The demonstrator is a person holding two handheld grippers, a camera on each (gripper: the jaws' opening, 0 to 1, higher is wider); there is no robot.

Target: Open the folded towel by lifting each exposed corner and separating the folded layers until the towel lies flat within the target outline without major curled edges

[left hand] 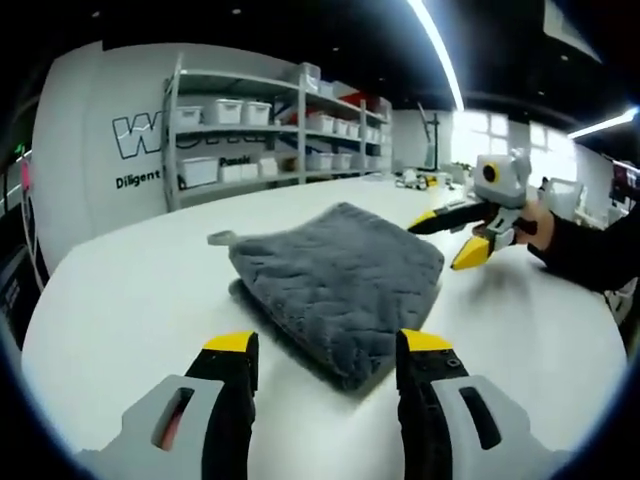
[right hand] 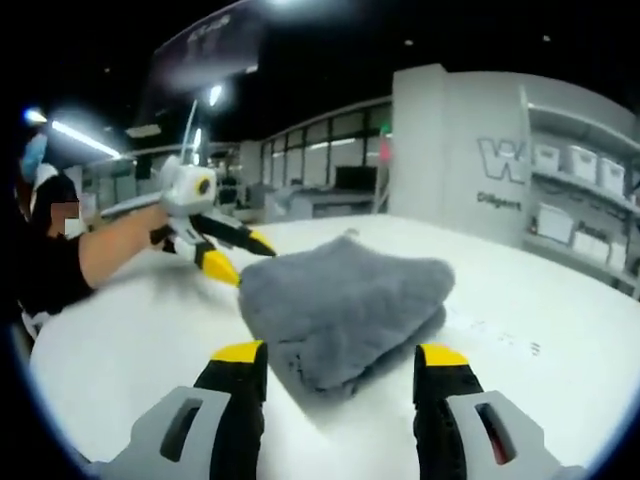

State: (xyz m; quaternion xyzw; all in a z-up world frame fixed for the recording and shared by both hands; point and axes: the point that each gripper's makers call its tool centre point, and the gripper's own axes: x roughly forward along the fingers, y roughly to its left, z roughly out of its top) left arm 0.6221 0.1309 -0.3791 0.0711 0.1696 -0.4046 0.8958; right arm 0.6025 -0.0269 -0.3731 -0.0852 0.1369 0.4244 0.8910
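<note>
A gray towel (left hand: 338, 280) lies folded in thick layers on a white table (left hand: 120, 300). A small loop sticks out at its far left corner in the left gripper view. The left gripper (left hand: 328, 345) is near the towel's close edge, jaws wide apart, holding nothing. The right gripper (right hand: 340, 356) is near the towel too, jaws spread and empty. Shelves (left hand: 270, 125) with white bins stand far behind.

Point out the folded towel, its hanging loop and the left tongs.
folded towel (left hand: 335, 275), left gripper view, top quilted layer.
hanging loop (left hand: 221, 238), left gripper view, loop's middle.
left tongs (left hand: 328, 365), left gripper view, between the tips.
</note>
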